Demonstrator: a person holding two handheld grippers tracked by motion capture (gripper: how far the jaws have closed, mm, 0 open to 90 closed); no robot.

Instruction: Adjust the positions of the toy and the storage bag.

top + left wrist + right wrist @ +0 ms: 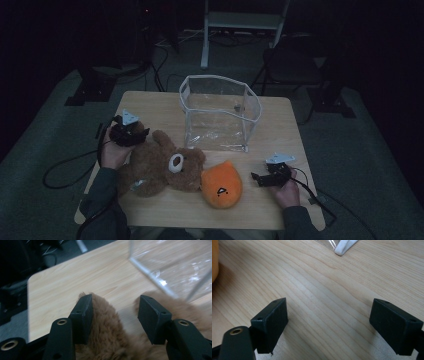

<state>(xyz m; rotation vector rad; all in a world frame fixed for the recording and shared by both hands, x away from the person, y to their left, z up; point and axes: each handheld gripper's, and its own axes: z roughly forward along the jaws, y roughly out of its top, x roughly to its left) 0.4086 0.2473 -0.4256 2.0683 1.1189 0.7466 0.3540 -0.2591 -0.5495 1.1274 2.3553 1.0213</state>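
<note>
While the left gripper (115, 317) has its jaws parted, a limb of the brown teddy bear (160, 167) lies between them, fur brushing one pad, not clamped. The right gripper (329, 325) is spread wide over bare table (319, 277), orange plush (221, 185) just beside its jaws.

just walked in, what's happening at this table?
A person holds a gripper in each hand at a wooden table. The left gripper is at the brown teddy bear's raised limb, jaws apart with fur between them, one pad against it and the other clear. The right gripper is open over bare wood, holding nothing. An orange plush lies against the bear's head, and a clear plastic bin stands behind them with nothing large visible in it.
</note>
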